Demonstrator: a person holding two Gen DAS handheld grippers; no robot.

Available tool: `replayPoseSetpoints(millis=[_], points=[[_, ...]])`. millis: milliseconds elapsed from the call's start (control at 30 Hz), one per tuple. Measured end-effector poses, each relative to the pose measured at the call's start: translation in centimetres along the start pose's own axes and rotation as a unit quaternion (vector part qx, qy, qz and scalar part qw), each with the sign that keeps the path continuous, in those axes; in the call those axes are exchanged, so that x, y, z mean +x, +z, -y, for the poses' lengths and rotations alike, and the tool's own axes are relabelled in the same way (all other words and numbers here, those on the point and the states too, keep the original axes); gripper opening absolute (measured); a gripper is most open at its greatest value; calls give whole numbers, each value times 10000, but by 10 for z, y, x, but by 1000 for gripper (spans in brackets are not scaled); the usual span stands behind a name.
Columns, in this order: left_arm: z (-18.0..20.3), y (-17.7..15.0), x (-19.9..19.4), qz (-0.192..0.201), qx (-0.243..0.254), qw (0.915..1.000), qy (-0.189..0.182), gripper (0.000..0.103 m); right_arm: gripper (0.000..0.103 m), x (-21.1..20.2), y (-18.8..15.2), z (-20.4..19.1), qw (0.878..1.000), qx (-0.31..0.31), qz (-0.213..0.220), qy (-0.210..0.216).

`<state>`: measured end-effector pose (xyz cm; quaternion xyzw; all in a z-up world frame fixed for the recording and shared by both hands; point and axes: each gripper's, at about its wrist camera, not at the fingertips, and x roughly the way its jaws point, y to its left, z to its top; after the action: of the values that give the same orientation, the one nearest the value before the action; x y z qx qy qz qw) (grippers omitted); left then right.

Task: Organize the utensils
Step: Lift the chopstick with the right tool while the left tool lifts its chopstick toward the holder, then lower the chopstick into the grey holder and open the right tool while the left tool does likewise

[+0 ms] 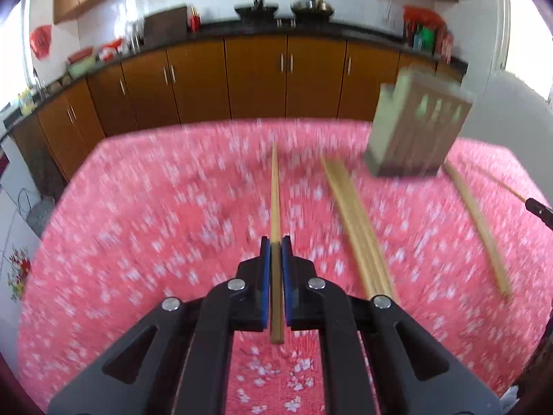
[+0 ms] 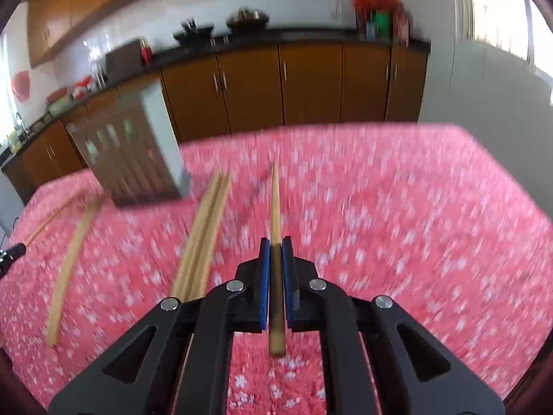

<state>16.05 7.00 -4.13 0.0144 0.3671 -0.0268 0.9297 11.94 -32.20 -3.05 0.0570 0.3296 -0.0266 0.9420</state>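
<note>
Two grippers, both busy. Left wrist view: left gripper [image 1: 275,242] is clamped on a chopstick [image 1: 275,190] above the pink tablecloth [image 1: 138,224], with the holder [image 1: 414,128] far right. Right wrist view: right gripper [image 2: 275,242] pinches another stick [image 2: 275,200]; a loose bundle [image 2: 204,231] lies just left.

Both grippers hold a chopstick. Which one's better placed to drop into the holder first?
Hard to call. The holder sits ahead-right of the left gripper and ahead-left of the right gripper. It looms larger in the right view, so probably right.
</note>
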Motion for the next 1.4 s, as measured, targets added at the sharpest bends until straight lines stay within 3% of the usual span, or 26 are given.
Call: replayPoseSetpoints(millis=[200, 567, 700, 900, 1067, 1200, 1400], points=[[-8, 43, -46, 822, -276, 9962, -47, 8, 8, -32, 30, -4, 9975, -54, 708, 3], [-1, 103, -74, 1363, -186, 9905, 59, 8, 8, -57, 85, -10, 9899, 46, 1413, 110], [11, 134, -100, 1738, -143, 9846, -140, 8, 8, -86, 125, -21, 9792, 171, 1977, 432], [42, 180, -135, 2450, -236, 9672, -621, 8, 8, -118, 169, -51, 9543, 355, 2781, 1035], [78, 190, -123, 2455, -26, 9652, -901, 8, 8, -101, 174, -82, 9478, 168, 3002, 1059], [95, 186, -92, 2185, -122, 9684, -1198, 8, 8, -67, 164, -94, 9556, 118, 2770, 1000], [110, 174, -54, 1865, 3, 9744, -1256, 8, 8, -44, 151, -93, 9681, 101, 2322, 935]])
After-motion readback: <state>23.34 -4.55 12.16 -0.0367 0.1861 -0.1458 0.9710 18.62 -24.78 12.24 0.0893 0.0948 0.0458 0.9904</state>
